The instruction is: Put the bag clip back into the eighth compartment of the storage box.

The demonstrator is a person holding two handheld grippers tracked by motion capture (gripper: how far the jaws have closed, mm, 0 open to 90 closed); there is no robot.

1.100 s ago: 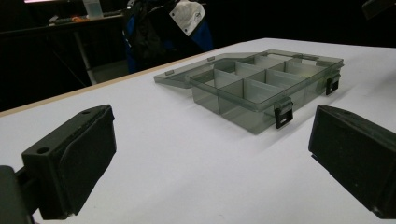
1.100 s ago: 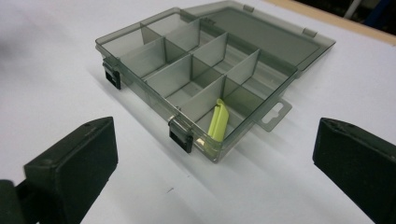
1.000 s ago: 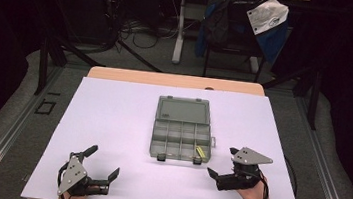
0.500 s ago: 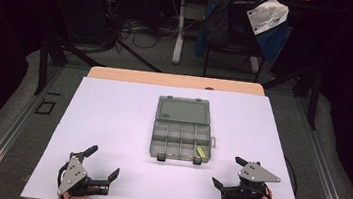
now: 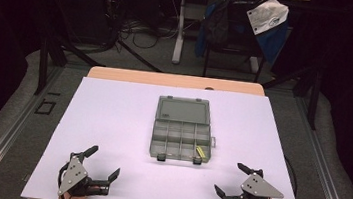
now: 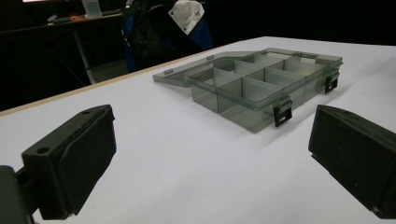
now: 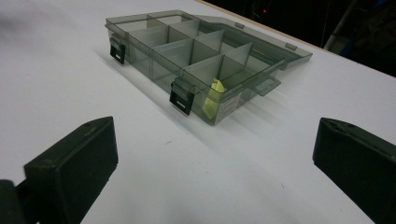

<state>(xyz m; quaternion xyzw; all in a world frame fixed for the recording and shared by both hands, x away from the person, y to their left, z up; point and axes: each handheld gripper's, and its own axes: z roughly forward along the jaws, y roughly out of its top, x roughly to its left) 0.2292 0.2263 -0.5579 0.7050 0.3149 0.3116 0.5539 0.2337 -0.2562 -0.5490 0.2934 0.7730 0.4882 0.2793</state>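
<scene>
A translucent grey compartment box (image 5: 181, 139) lies open at the table's middle, its lid (image 5: 183, 110) folded flat behind it. A small yellow piece (image 5: 199, 152) sits in the front right compartment and appears as a yellow piece (image 7: 212, 95) through the box (image 7: 187, 51) wall. My left gripper (image 5: 105, 161) rests near the front left edge, open and holding nothing. My right gripper (image 5: 228, 177) is near the front right edge, also open and holding nothing. In the left gripper view the box (image 6: 261, 86) lies ahead of the spread left gripper (image 6: 212, 149). The right gripper (image 7: 215, 154) points at the box's latched front.
The white table (image 5: 111, 122) has a wooden strip along its far edge. Behind it stands a chair draped with a blue jacket (image 5: 243, 21), with cables on the floor. Two black latches (image 7: 182, 100) hang on the box front.
My right gripper has drawn back from the box toward the table's front edge and slightly right. The left gripper has stayed put.
</scene>
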